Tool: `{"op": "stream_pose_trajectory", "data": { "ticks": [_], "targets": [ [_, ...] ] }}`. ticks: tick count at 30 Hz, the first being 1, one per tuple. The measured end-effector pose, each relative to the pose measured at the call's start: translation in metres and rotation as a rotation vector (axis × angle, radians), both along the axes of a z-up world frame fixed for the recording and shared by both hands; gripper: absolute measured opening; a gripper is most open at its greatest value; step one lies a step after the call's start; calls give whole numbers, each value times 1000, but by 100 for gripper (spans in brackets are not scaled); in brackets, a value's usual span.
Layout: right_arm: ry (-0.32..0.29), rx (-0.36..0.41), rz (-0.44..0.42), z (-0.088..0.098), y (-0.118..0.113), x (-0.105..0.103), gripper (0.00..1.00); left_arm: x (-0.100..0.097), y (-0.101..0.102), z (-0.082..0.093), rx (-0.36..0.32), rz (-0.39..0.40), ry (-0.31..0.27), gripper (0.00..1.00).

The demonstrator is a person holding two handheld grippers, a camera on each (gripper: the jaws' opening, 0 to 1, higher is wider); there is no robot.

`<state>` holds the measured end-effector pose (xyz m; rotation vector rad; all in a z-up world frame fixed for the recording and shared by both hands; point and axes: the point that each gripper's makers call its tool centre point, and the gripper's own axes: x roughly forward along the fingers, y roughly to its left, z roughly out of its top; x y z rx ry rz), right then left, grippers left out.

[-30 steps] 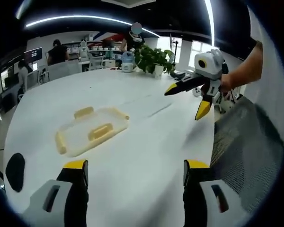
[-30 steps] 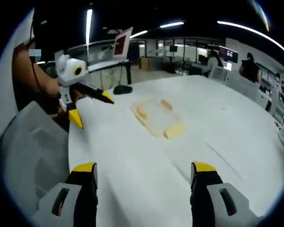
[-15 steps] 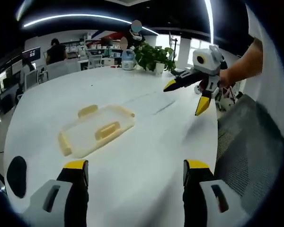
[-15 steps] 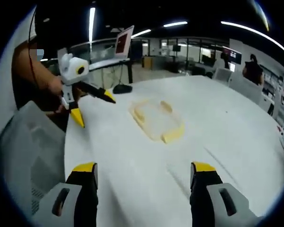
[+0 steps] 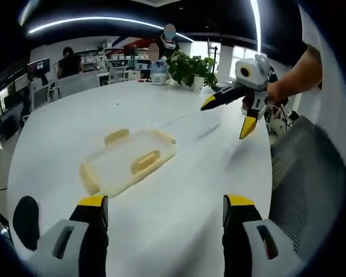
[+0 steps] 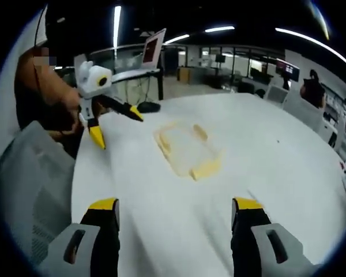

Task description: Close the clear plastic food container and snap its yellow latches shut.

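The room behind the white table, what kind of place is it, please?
Most likely an open-plan office. A person sits at a monitor in the left gripper view, a laptop stands on a desk in the right gripper view, and a potted plant sits at the far edge of the white table.

We hold the left gripper (image 5: 166,216) low with its yellow-tipped fingers (image 5: 93,203) spread wide and nothing between them. The right gripper (image 6: 175,218) is likewise spread wide and empty, each gripped in a bare hand (image 6: 69,109).
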<state>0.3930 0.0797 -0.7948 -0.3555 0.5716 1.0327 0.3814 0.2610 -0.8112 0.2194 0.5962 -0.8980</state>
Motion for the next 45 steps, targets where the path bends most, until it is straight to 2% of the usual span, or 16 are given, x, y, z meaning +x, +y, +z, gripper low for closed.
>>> {"op": "stream_pose_trajectory", "data": {
  "ticks": [14, 38, 45],
  "targets": [
    [-11, -22, 41, -2, 4, 12, 80, 16, 4, -2, 49, -50, -22, 81],
    [-39, -81, 106, -9, 8, 37, 78, 37, 19, -11, 102, -94, -12, 80],
    [-59, -88, 116, -3, 13, 47, 76, 45, 22, -11, 118, -104, -19, 79]
  ]
}}
